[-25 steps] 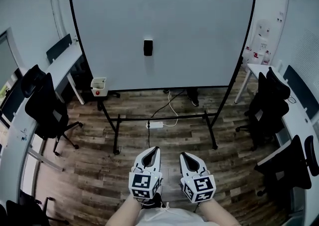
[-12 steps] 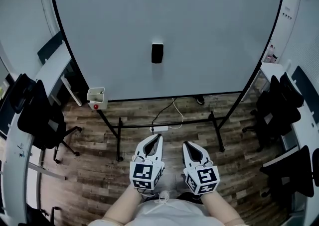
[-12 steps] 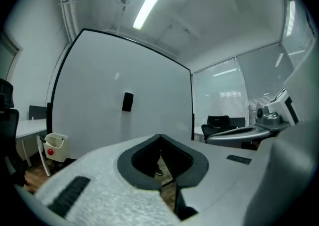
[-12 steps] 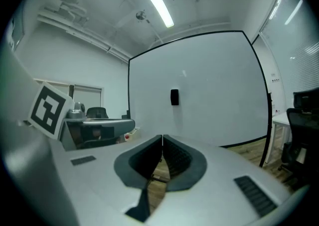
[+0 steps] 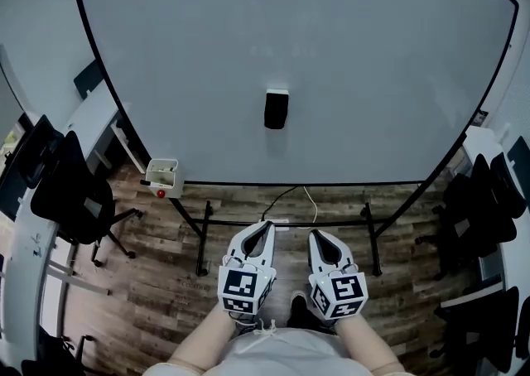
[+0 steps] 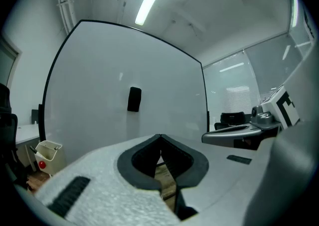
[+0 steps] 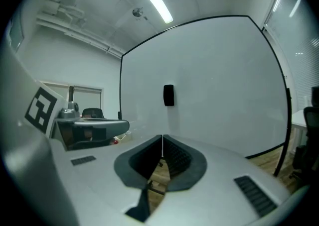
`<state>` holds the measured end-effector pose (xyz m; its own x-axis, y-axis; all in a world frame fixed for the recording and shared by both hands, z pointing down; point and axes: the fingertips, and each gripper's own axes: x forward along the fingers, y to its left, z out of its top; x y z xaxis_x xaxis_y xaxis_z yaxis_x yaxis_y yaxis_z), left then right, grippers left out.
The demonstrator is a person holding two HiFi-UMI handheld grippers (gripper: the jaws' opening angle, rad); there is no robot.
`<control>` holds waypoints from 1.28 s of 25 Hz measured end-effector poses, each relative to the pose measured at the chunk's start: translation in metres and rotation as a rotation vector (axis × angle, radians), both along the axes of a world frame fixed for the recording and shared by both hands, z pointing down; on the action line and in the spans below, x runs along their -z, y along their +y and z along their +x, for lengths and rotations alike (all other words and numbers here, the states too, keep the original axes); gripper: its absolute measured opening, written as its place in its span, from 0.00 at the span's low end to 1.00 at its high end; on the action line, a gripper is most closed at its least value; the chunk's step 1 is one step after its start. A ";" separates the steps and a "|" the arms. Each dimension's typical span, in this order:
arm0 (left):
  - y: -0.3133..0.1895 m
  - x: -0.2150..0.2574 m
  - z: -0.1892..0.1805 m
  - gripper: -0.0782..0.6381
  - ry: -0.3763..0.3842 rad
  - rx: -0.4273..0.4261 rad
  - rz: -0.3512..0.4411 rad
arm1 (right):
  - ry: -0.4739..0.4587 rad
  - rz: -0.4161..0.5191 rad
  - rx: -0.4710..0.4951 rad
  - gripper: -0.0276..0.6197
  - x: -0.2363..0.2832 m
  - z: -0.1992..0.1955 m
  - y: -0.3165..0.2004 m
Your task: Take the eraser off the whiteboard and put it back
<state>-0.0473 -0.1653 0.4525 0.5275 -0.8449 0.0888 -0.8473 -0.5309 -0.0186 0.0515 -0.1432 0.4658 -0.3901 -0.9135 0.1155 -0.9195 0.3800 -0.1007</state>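
Note:
A black eraser (image 5: 276, 109) sticks to the middle of a large whiteboard (image 5: 348, 43) on a rolling stand. It also shows as the eraser (image 6: 134, 99) in the left gripper view and the eraser (image 7: 169, 95) in the right gripper view, ahead of the jaws and well apart from them. My left gripper (image 5: 266, 225) and right gripper (image 5: 315, 236) are held side by side in front of me, low in the head view, both pointing at the board. Both are shut with nothing between the jaws.
A small white holder (image 5: 161, 175) with a red item hangs at the board's lower left corner. The stand's legs and crossbar (image 5: 286, 223) cross the wooden floor ahead. Black office chairs (image 5: 66, 192) and desks line the left; more chairs (image 5: 484, 209) stand on the right.
Both grippers have come closer to the whiteboard together; the board and eraser fill more of the head view. The jaws stayed shut.

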 end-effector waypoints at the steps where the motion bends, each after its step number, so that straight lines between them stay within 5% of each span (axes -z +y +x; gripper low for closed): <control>1: -0.011 0.002 0.002 0.13 -0.001 0.014 0.005 | 0.001 0.004 0.016 0.09 0.001 0.001 -0.012; 12: -0.131 0.043 0.025 0.13 0.028 0.193 0.082 | 0.046 0.061 0.162 0.09 0.026 0.028 -0.133; 19: -0.170 0.044 0.036 0.14 0.042 0.207 0.072 | 0.051 0.079 0.180 0.09 0.031 0.041 -0.181; 24: -0.195 0.062 0.026 0.41 0.043 0.213 0.078 | 0.052 0.075 0.207 0.09 0.028 0.028 -0.193; 32: -0.239 0.083 0.017 0.50 0.066 0.234 0.030 | 0.048 0.034 0.176 0.09 0.020 0.023 -0.203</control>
